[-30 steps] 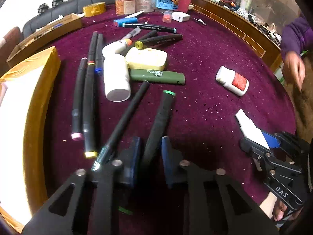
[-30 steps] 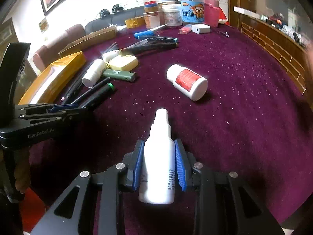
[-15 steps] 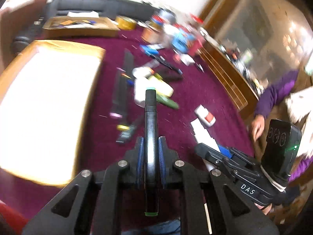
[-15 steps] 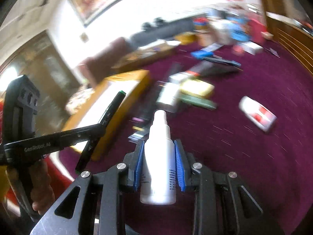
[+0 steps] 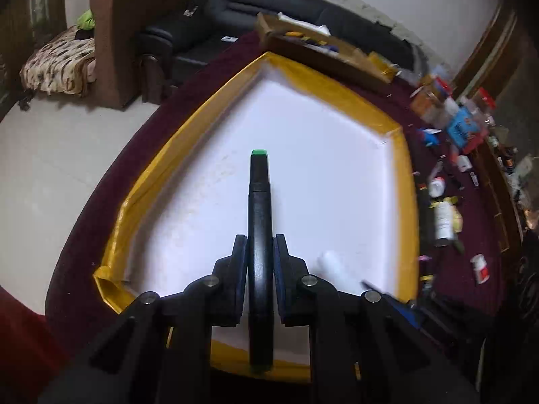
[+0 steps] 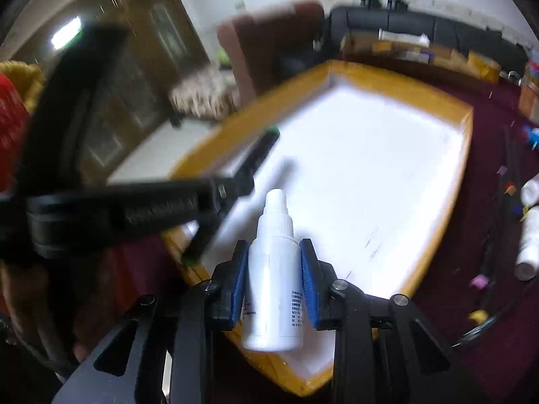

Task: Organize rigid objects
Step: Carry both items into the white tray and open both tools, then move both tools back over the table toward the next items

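Left gripper (image 5: 259, 276) clamped on a black marker (image 5: 259, 235) with a green cap end, blue pads pressed against both sides of the barrel, marker pointing straight ahead and held above the white floor of a shallow tray (image 5: 402, 185) with yellow taped walls. Right gripper (image 6: 274, 276) clamped on a white spray bottle (image 6: 273, 286), nozzle forward, small dark print on the label, held over the near edge of the same tray (image 6: 466, 124). Seen from the right wrist view: left gripper (image 6: 232, 181) blurred at the left, marker (image 6: 259, 155) slanting across the tray's left wall. Seen from the left wrist view: bottle tip (image 5: 331, 262) white and blurred, just right of the left gripper's fingers. Tray resting on a dark maroon tablecloth (image 5: 471, 235). Right of the tray, well apart from both grippers: scattered markers, white pill bottles (image 6: 529, 235), small jars and boxes, too blurred for detail. Behind the tray: a long brown cardboard box (image 5: 316, 54), then a black sofa (image 5: 303, 3) against a white wall
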